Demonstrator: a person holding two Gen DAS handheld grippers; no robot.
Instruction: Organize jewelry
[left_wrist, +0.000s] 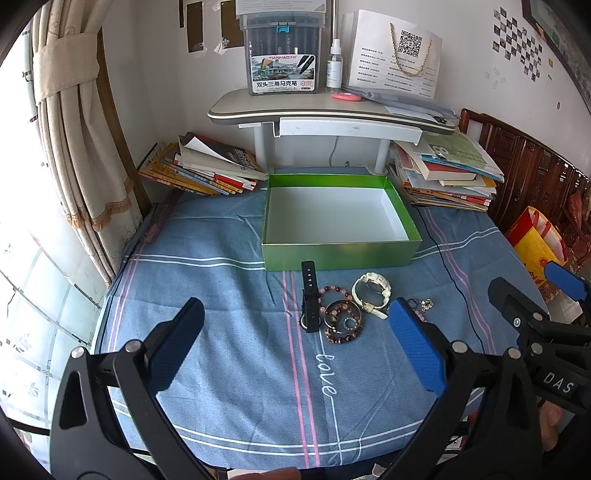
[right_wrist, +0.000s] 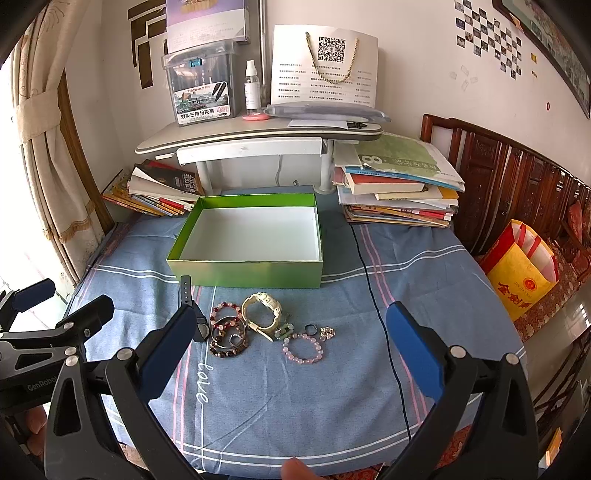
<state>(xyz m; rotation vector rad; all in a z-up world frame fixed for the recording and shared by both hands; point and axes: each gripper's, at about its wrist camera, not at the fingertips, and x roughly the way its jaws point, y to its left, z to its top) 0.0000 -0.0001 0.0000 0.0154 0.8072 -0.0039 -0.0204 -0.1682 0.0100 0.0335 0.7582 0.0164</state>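
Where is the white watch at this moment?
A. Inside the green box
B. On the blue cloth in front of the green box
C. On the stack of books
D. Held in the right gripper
B: the white watch lies on the blue cloth in front of the green box, whose white floor is bare, and both grippers are open and hold nothing.

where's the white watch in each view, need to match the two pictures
Left wrist view: the white watch lies right of centre, on the blue cloth just before the green box, right of the bead bracelets.
Right wrist view: the white watch lies just left of centre, below the green box.
Shared landmark: the green box, open and empty, directly behind the watch.
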